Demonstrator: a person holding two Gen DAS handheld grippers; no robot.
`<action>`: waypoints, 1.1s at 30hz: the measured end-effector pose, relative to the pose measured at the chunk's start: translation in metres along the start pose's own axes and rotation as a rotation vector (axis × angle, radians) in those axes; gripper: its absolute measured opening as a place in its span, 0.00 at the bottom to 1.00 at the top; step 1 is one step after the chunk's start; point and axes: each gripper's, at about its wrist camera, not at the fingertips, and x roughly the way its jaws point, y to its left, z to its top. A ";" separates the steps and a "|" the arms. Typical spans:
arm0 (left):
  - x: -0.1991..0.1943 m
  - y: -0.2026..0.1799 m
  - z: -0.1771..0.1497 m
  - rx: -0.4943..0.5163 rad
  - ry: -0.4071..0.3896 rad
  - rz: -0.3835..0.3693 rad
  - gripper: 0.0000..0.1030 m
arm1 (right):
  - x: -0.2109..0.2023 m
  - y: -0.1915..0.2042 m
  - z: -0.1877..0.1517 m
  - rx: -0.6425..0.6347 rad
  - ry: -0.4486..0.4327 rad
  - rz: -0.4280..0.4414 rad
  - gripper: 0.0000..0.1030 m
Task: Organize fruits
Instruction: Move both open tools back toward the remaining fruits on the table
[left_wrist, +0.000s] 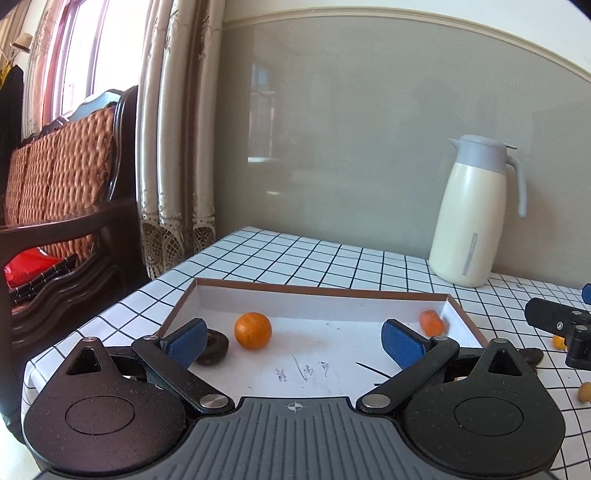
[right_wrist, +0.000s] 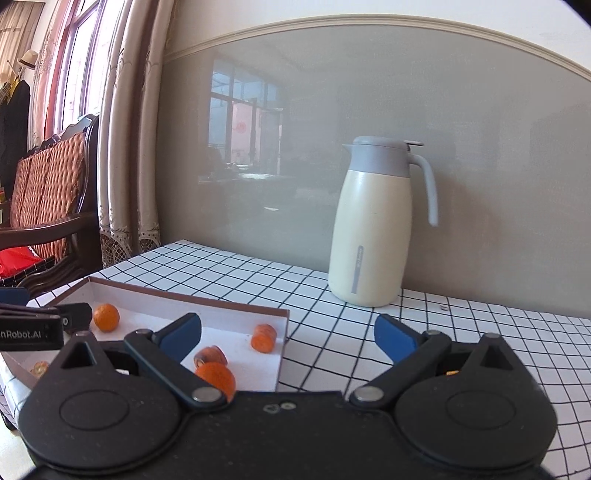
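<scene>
Your tray (left_wrist: 321, 295) already holds an orange (left_wrist: 253, 329) and a few smaller fruits, while two small yellow fruits (left_wrist: 584, 392) wait on the tabletop (left_wrist: 369, 258) to its right, and both your left claw (left_wrist: 294, 341) and right claw (right_wrist: 288, 336) are spread apart, empty.

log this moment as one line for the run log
left gripper: open, empty, over tray | right gripper: open, empty | orange: in tray

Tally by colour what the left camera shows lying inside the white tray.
Orange: 2, a round orange fruit and a stubby orange piece
Dark brown: 1, a dark brown disc-shaped piece
Total: 3 visible in the shallow white brown-rimmed tray
</scene>
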 end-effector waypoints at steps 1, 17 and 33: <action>-0.004 -0.003 -0.001 0.002 -0.002 -0.003 0.97 | -0.004 -0.002 -0.002 -0.001 0.000 -0.008 0.92; -0.020 -0.047 -0.011 0.054 -0.015 -0.088 0.97 | -0.036 -0.070 -0.048 -0.021 0.115 -0.198 0.91; -0.019 -0.116 -0.023 0.145 0.008 -0.236 0.97 | -0.009 -0.097 -0.080 -0.015 0.248 -0.255 0.78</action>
